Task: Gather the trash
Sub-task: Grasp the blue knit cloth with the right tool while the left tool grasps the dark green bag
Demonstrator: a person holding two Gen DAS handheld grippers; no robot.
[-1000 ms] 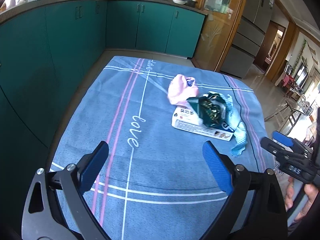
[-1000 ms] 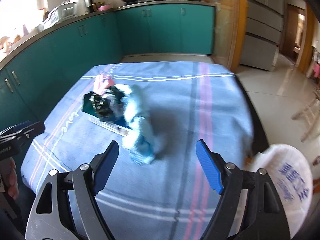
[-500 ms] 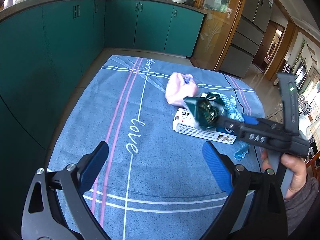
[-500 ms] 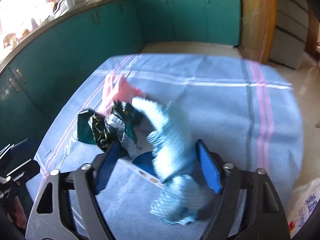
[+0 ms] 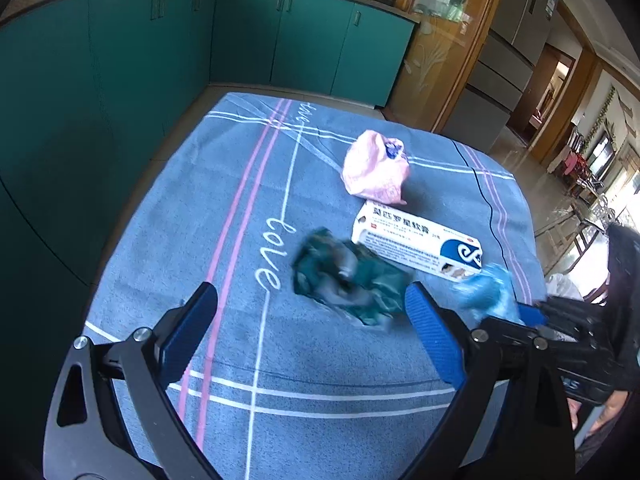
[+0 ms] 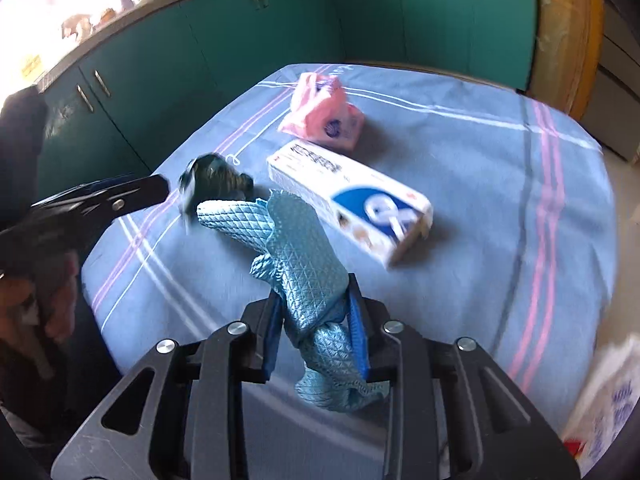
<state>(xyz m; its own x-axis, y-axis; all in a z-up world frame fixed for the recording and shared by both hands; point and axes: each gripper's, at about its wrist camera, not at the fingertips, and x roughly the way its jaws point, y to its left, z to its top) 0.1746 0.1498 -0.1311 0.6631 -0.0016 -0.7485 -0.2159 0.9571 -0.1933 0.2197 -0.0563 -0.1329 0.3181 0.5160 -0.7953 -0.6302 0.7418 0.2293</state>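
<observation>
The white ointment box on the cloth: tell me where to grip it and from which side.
Grip the white ointment box across its two long sides near the middle, coming from above. It lies flat on the blue cloth, long and narrow, so its short width probably fits between the jaws. The open left gripper looks freer; the right gripper is closing on the light blue rag.

A light-blue quilted cloth (image 6: 304, 272) hangs bunched between the right gripper's (image 6: 316, 330) closing jaws, its end reaching forward. Ahead of it lies a white box (image 6: 352, 200), flat; beyond that a pink packet (image 6: 324, 120). A dark-green crumpled wrapper (image 5: 348, 280), blurred, lies between the left gripper's (image 5: 312, 328) tips.
</observation>
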